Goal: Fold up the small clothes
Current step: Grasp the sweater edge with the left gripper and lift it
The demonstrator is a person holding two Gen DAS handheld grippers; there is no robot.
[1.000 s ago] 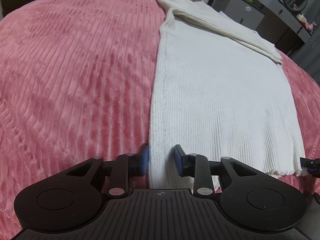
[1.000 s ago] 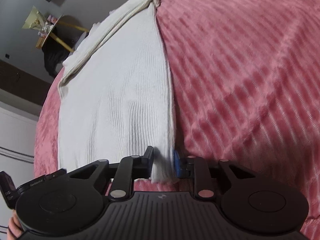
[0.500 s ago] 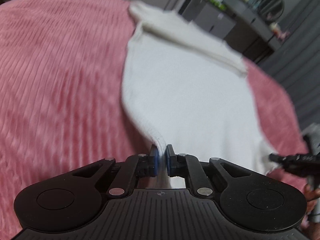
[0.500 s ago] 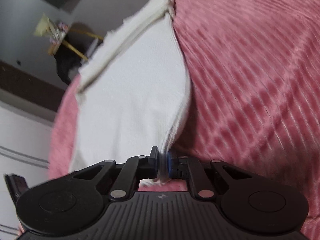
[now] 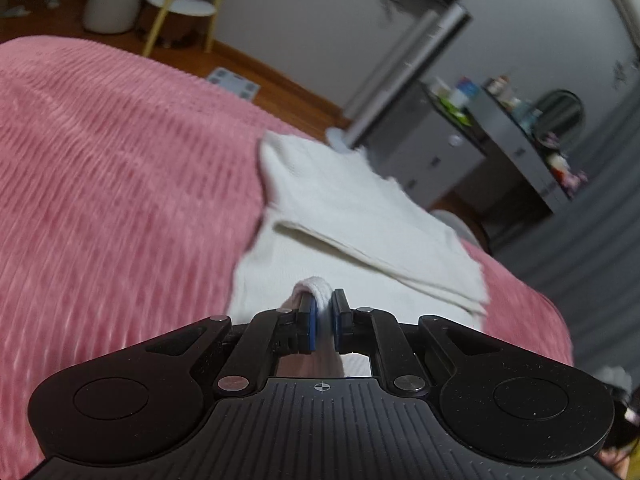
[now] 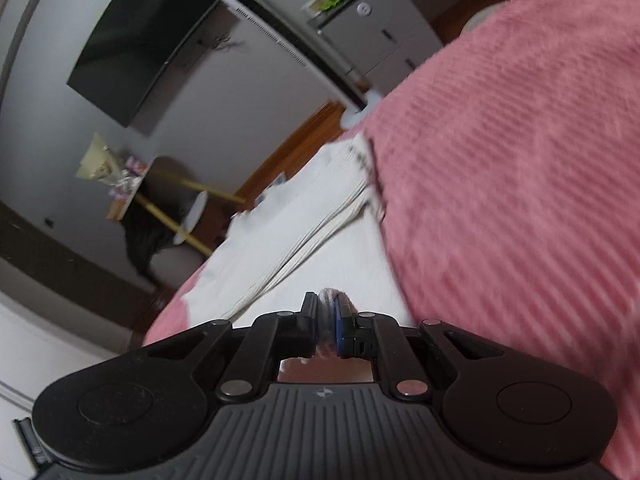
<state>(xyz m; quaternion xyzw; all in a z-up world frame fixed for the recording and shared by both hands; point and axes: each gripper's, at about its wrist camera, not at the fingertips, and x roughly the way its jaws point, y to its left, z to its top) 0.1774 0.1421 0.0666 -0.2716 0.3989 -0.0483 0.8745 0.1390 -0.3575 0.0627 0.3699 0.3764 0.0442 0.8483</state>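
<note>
A white ribbed knit garment (image 5: 352, 204) lies on a pink ribbed bedspread (image 5: 120, 184), with a folded sleeve across its far end. My left gripper (image 5: 323, 312) is shut on the garment's near left hem corner and holds it lifted above the body of the garment. In the right wrist view the garment (image 6: 304, 232) runs away to the upper left. My right gripper (image 6: 325, 314) is shut on the near right hem corner, also lifted. The hem between the two grippers is hidden under them.
The bedspread (image 6: 520, 184) fills the right of the right wrist view. Beyond the bed's far edge are a grey dresser with bottles and a round mirror (image 5: 560, 112), a small round side table (image 5: 180, 4), a wall-mounted dark screen (image 6: 136, 48) and wooden floor.
Both grippers closed on the hem corners, lifted them and carried them forward over the garment toward its far end. The views now tilt upward and show the room.
</note>
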